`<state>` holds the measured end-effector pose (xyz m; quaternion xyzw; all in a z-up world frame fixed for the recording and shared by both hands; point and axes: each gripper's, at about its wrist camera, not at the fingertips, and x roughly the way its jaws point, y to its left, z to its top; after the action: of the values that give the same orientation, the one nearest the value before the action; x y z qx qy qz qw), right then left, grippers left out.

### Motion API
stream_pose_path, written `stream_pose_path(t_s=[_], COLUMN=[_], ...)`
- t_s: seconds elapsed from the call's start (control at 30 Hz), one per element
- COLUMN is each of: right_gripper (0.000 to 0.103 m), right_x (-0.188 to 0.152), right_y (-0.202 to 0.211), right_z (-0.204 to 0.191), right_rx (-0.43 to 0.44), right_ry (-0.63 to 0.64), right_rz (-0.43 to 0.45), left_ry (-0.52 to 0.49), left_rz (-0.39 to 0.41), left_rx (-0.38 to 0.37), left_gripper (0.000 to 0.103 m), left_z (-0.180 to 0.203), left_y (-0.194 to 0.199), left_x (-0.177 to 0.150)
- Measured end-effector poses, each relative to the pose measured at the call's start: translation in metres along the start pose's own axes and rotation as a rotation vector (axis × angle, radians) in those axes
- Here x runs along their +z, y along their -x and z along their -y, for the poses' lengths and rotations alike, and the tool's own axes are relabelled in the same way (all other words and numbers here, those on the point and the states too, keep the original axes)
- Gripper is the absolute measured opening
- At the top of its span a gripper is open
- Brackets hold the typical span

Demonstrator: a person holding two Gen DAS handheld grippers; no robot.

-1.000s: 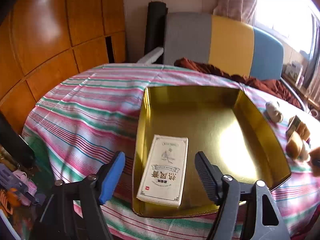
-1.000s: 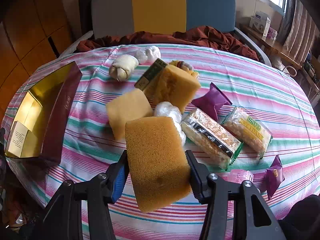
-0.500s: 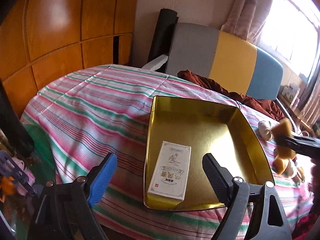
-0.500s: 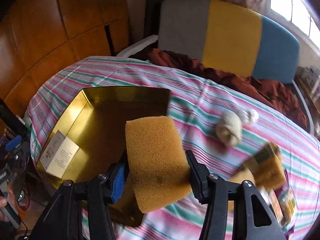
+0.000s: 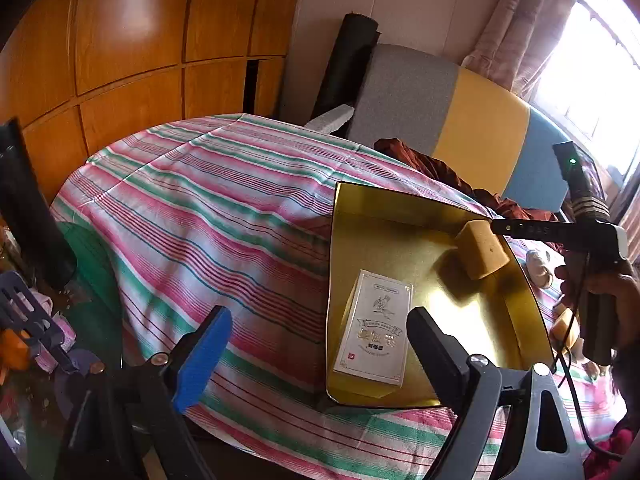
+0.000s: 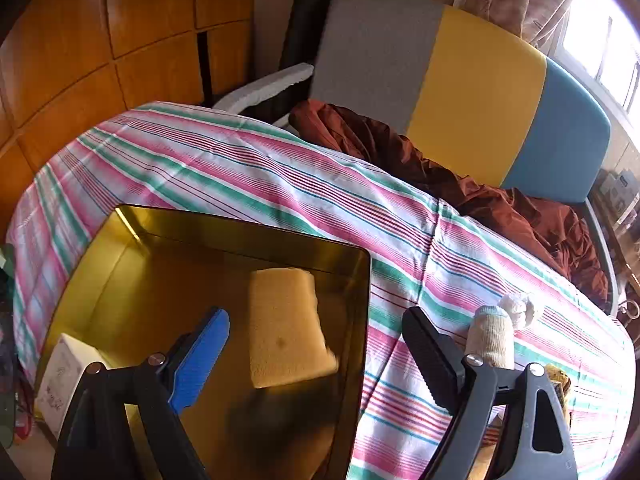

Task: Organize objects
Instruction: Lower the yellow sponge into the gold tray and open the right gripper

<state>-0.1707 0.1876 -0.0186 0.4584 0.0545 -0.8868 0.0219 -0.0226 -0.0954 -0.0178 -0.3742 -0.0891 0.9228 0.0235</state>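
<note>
A gold tin tray (image 5: 400, 216) (image 6: 132, 280) sits on the striped tablecloth. A white printed box (image 5: 374, 330) (image 6: 60, 380) lies in its near left part. A yellow sponge (image 6: 284, 324) (image 5: 480, 248) is over the tray's right part, between the spread fingers of my right gripper (image 6: 316, 356), which is open and no longer pressing it. In the left wrist view the right gripper's body (image 5: 560, 230) reaches in from the right. My left gripper (image 5: 316, 356) is open and empty, near the table's front edge, in front of the box.
A rolled cream sock (image 6: 492, 336) and a white cloth ball (image 6: 520, 306) lie right of the tray. A brown cloth (image 6: 440, 160) lies at the table's far edge before a grey, yellow and blue chair back (image 6: 460, 92). Wooden panels (image 5: 140, 40) line the left wall.
My right gripper carried the sponge from the pile over to the tray and opened, letting the sponge go. My left gripper drew back and left from the tray.
</note>
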Motion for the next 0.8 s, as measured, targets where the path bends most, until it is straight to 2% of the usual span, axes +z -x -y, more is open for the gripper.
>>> stream_pose_path(t_s=[0.1,0.23,0.37,0.8], right_gripper=[0.090,0.090,0.090,0.090], right_x=[-0.009,-0.028,-0.050,-0.111], right_y=[0.014,0.034,0.048,0.090], right_z=[0.001,-0.004,-0.011,0.008], right_rx=[0.006,0.013,0.019,0.005], right_ry=[-0.009,0.001,0.007,-0.057], right_rz=[0.025,0.054,0.068,0.115], left_ry=[0.001,-0.010,-0.010,-0.069], left_rz=[0.006,0.024,0.024,0.042], left_rx=[0.008,0.046,0.054,0.023], left_gripper=[0.090,0.097,0.100,0.101], left_z=[0.001,0.006,0.009,0.033], left_y=[0.001,0.004,0.008,0.024], left_x=[0.001,0.001,0.002,-0.002])
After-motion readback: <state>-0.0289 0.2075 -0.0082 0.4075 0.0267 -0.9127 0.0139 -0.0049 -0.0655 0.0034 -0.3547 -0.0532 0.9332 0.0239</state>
